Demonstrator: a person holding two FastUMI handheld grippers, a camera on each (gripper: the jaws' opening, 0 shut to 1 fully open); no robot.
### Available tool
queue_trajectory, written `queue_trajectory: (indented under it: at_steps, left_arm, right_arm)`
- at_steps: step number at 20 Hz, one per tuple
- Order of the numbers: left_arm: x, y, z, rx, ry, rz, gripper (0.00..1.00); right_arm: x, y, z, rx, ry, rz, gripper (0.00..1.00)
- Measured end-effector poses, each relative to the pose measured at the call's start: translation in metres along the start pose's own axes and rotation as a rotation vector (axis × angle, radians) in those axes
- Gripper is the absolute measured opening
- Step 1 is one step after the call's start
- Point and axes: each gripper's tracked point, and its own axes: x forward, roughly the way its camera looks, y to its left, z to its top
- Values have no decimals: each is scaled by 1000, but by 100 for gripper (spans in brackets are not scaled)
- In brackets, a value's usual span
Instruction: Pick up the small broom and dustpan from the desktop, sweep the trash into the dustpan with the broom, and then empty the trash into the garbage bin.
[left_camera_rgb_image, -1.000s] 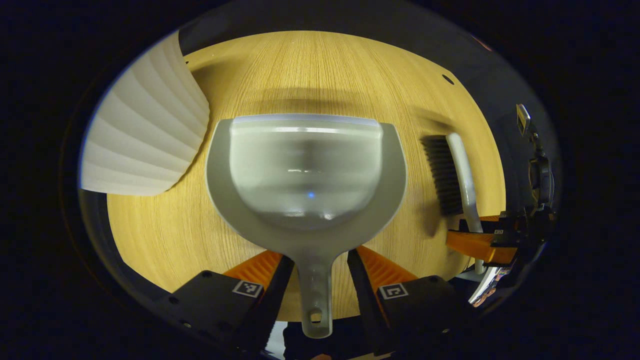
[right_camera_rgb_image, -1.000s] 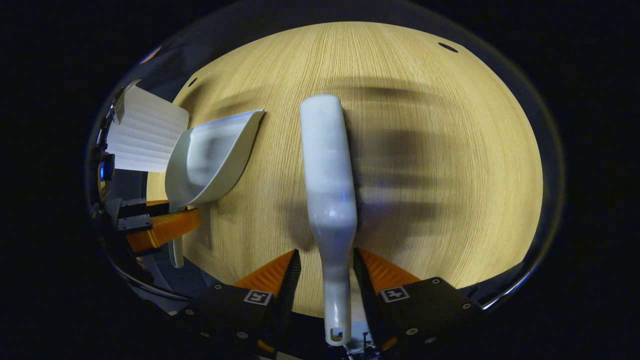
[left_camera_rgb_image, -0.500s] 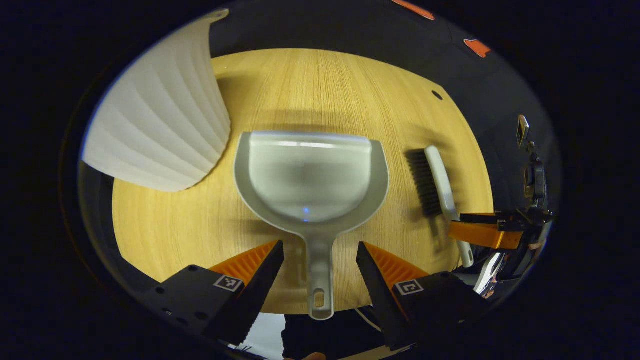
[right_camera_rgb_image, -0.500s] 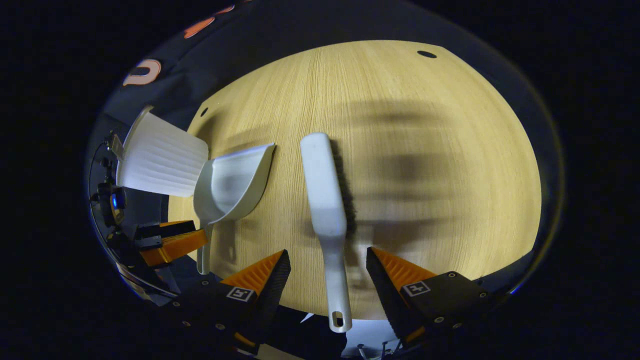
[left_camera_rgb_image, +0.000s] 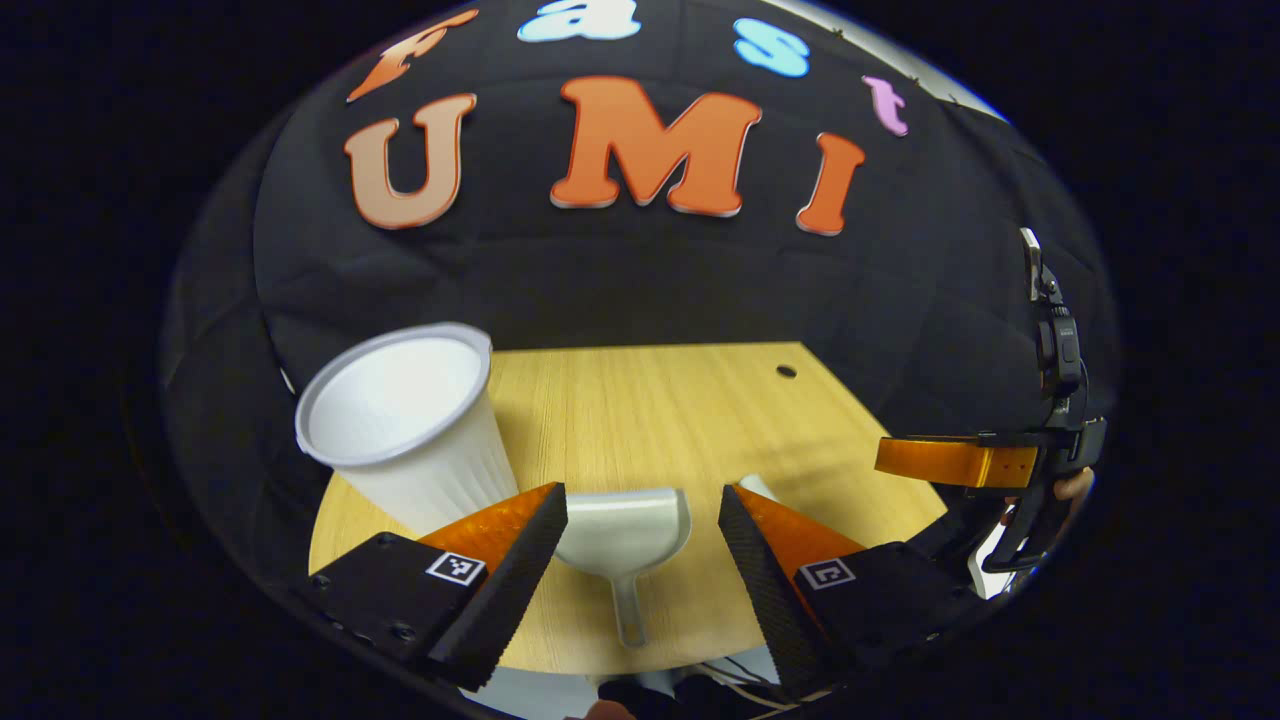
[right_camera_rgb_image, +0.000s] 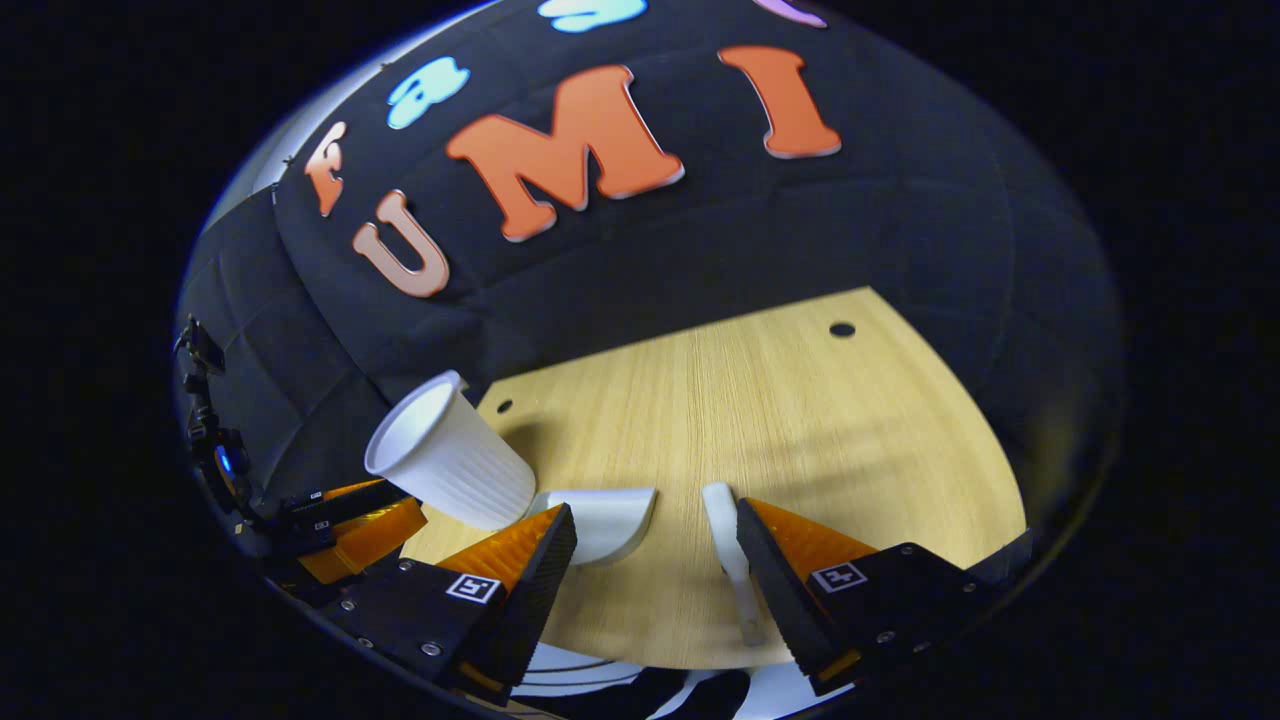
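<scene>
In the left gripper view, the left gripper (left_camera_rgb_image: 642, 545) hangs above the near edge of the round light-wood table (left_camera_rgb_image: 650, 400), its jaws spread wide and holding nothing. Between its fingers lies the pale grey plastic dustpan (left_camera_rgb_image: 622, 530), flat on the wood with its handle pointing to the near edge. The white ribbed plastic garbage bin (left_camera_rgb_image: 405, 430), cup-shaped and upright, stands at the table's left edge, just beside the dustpan. This view alone looks down into the bin's open mouth. A white tip of the small broom (left_camera_rgb_image: 757, 487) peeks from behind the right finger. The right gripper (left_camera_rgb_image: 950, 462) shows side-on at the right edge; its jaws cannot be judged from here.

In the right gripper view, the right gripper (right_camera_rgb_image: 655, 570) is likewise wide open and empty. The small white-backed broom (right_camera_rgb_image: 728, 555) lies on the table just inside its right finger, handle toward the near edge, shown here along most of its length. The dustpan (right_camera_rgb_image: 600, 520) lies left of it, and the bin (right_camera_rgb_image: 450, 462) beyond.

Half a second ago both grippers looked steeply down with each handle between open fingers; both have since pulled back and tilted up, leaving the broom and dustpan where they lay.
</scene>
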Motion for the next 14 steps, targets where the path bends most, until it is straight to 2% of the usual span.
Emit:
queue_trajectory:
  at_steps: [4, 6, 10, 14]
  left_arm:
    - [-23, 21, 71, 69, -405, 76, 97]
    - [-27, 15, 80, 80, -521, 73, 95]
    - [-36, 19, 87, 81, -541, 41, 95]
    - [-38, 34, 87, 53, -518, 101, 94]
  right_arm:
    - [-48, 22, 58, -92, -276, -70, 96]
    - [-67, 38, 72, -113, -369, -79, 96]
    - [-91, 47, 86, -136, -478, -100, 96]
    - [-106, 40, 107, -175, -575, -162, 96]
